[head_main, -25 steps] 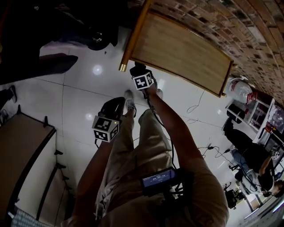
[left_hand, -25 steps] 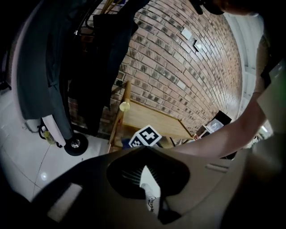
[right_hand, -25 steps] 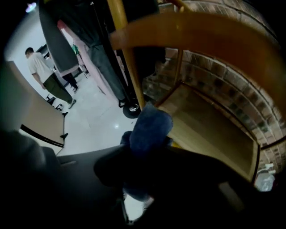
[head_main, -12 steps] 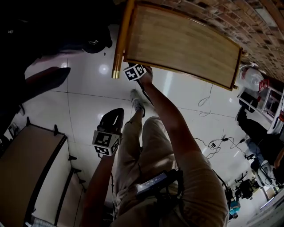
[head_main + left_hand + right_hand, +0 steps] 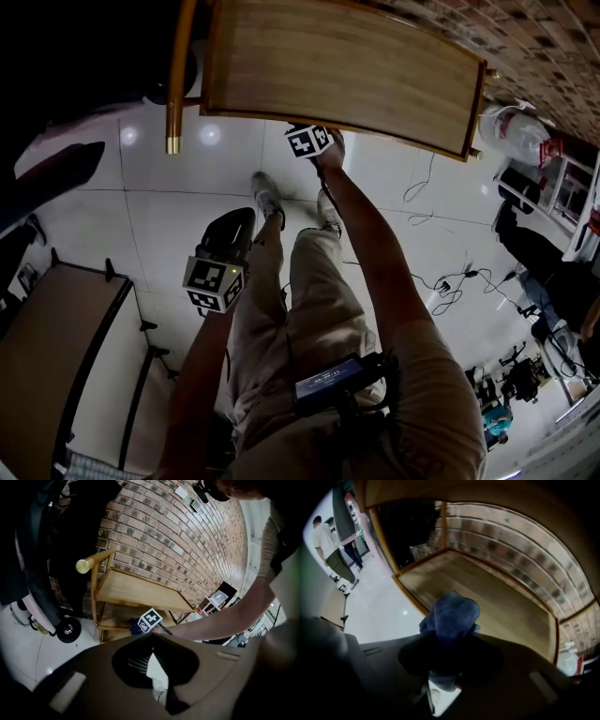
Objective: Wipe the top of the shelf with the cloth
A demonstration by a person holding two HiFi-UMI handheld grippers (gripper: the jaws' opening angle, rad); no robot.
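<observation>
The wooden shelf's top board (image 5: 337,70) fills the upper head view. My right gripper (image 5: 451,639) is shut on a bunched blue cloth (image 5: 452,616). Its marker cube (image 5: 309,142) sits at the top board's front edge, and its jaws are hidden beneath that board. The right gripper view faces a lower shelf board (image 5: 487,597) with the top board overhead. In the left gripper view the cloth (image 5: 135,626) hangs at the lower board's front, below the top board (image 5: 140,590). My left gripper (image 5: 240,220) hangs low over the white floor, jaws together and empty.
A round post with a brass end (image 5: 174,89) stands at the shelf's left corner. A brick wall (image 5: 187,531) backs the shelf, and dark clothing (image 5: 42,550) hangs to its left. A brown table (image 5: 47,347) is at lower left. Cables (image 5: 450,291) lie on the floor at right.
The right gripper with the cloth has moved from the shelf's left corner post along the front edge and in under the top board. The left gripper stayed low.
</observation>
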